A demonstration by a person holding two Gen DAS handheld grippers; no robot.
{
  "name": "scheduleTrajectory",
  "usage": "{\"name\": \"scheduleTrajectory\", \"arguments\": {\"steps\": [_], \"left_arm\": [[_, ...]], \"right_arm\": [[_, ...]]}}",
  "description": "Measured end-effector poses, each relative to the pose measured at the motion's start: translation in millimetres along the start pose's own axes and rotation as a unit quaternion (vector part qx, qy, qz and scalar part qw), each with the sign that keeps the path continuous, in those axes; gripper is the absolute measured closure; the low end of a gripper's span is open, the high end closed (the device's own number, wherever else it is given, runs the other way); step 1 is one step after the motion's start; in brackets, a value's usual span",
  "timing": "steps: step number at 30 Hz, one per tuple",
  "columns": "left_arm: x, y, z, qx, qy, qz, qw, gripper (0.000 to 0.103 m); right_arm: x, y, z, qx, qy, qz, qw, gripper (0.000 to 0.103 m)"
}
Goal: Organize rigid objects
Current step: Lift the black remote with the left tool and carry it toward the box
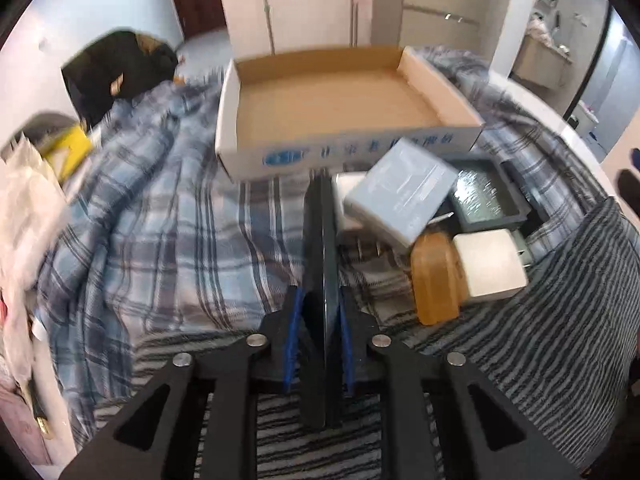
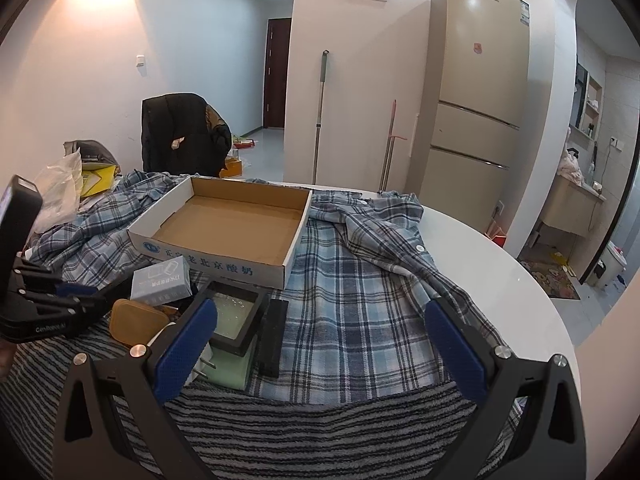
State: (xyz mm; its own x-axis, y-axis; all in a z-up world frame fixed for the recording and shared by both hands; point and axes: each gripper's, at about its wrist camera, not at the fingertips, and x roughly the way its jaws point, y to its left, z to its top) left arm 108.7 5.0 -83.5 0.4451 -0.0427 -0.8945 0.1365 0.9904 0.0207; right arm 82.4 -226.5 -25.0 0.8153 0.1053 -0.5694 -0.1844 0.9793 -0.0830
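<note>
My left gripper (image 1: 318, 300) is shut on a thin dark flat slab (image 1: 318, 232), held edge-on between the blue pads and reaching toward the empty cardboard box (image 1: 340, 100). Right of it lies a pile: a pale blue-grey carton (image 1: 400, 192), an amber case (image 1: 436, 280), a white charger (image 1: 492, 264) and a dark frame with clear film (image 1: 484, 196). In the right wrist view my right gripper (image 2: 320, 308) stands open with nothing between its fingers, above the plaid cloth. It is in front of the box (image 2: 232, 224), with the frame (image 2: 232, 316) by its left finger. The left gripper (image 2: 102, 298) shows at the far left.
A plaid shirt (image 2: 360, 280) and a striped towel (image 2: 320, 420) cover the round white table (image 2: 500, 280). A black bar (image 2: 274, 332) lies beside the frame. Plastic bags (image 2: 60, 188) and a chair with a black jacket (image 2: 180, 140) stand behind; a fridge (image 2: 476, 100) is at the back.
</note>
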Motion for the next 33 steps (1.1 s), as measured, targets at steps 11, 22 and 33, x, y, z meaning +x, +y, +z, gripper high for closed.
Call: {"name": "scheduleTrajectory", "arguments": {"steps": [11, 22, 33], "left_arm": [[-11, 10, -7, -0.010, -0.063, -0.003, 0.9979, 0.089], [-77, 18, -17, -0.028, -0.226, 0.002, 0.9737, 0.089], [-102, 23, -31, -0.025, -0.299, -0.012, 0.9538, 0.089]], "right_arm": [[7, -5, 4, 0.004, 0.016, -0.006, 1.000, 0.004], [51, 24, -4, -0.009, 0.125, 0.043, 0.991, 0.041], [104, 34, -19, -0.007, 0.206, 0.027, 0.978, 0.068]]}}
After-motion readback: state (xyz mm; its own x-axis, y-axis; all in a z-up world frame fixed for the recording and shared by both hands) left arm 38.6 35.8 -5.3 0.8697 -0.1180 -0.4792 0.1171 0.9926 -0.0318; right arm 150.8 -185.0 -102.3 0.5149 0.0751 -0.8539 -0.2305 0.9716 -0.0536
